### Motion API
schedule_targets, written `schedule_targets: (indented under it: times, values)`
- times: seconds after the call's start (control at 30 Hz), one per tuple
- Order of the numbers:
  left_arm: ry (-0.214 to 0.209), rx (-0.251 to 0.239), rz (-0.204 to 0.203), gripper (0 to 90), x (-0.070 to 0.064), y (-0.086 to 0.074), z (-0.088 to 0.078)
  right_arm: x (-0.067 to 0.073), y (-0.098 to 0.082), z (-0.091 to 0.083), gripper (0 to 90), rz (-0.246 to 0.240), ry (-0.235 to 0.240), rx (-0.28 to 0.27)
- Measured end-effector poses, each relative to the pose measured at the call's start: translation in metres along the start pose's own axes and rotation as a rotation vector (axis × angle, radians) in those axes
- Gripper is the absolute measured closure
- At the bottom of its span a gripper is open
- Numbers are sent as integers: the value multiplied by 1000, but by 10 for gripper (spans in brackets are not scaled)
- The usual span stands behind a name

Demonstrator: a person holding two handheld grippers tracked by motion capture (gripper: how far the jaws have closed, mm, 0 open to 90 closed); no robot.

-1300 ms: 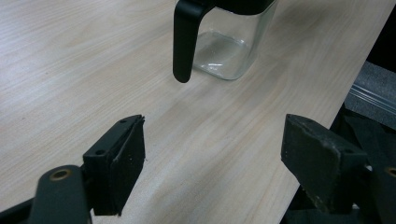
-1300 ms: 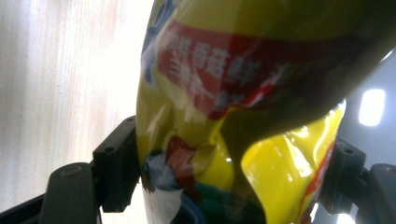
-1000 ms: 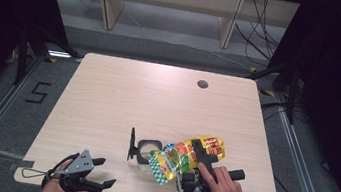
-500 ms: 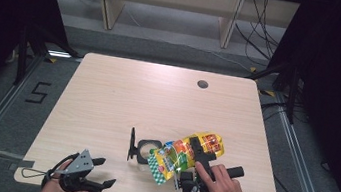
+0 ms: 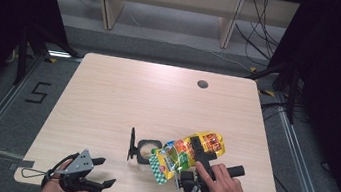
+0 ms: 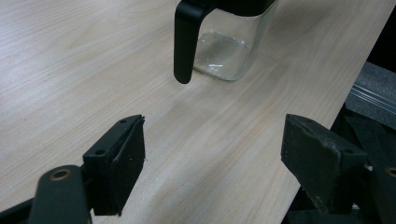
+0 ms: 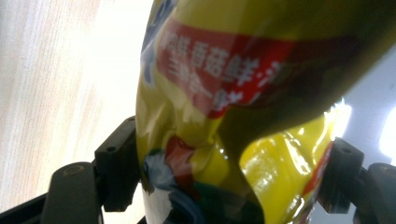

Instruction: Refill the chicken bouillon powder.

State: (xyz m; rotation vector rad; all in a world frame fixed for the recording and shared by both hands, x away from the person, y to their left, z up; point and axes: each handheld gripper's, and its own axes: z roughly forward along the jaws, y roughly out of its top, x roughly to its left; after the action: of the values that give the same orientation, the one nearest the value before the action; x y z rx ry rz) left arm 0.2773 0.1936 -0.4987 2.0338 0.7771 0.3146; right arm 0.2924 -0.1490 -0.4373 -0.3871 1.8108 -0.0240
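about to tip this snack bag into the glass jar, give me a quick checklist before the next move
1. Right tongs clamped on the snack bag: ok, a pad presses each side.
2. Bag over the glass jar mouth: ok, its lower end hangs over the jar's near side.
3. Bag mouth open: cannot tell.
4. Jar upright on the table: ok.
5. Left tongs steadying the jar: not ok, open and short of the handle.
6. Lid off the jar: cannot tell.
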Motion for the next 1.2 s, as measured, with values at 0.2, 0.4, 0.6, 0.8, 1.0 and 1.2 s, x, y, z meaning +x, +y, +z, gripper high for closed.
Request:
schedule_targets:
  times: [0.2, 0.4, 0.6, 0.8, 1.0, 1.2]
  values:
    - [-8, -3, -34, 216, -2, 0, 1, 2, 1, 0, 256, 48, -8, -27]
    - [-6, -5, -29, 216, -2, 0, 1, -3, 4, 0, 257, -63, -14, -6]
    - [-7, 7, -22, 216, -1, 0, 0, 2, 3, 2, 257, 15, -12, -22]
    - [-1, -2, -17, 216, -2, 0, 1, -2, 5, 1, 257, -46, -14, -19]
    - [6, 7, 0, 216, -1, 0, 1, -2, 7, 1, 256, -118, -20, 1]
    - [2, -16, -32, 216, -4, 0, 1, 0, 8, 2, 263, -112, -12, 14]
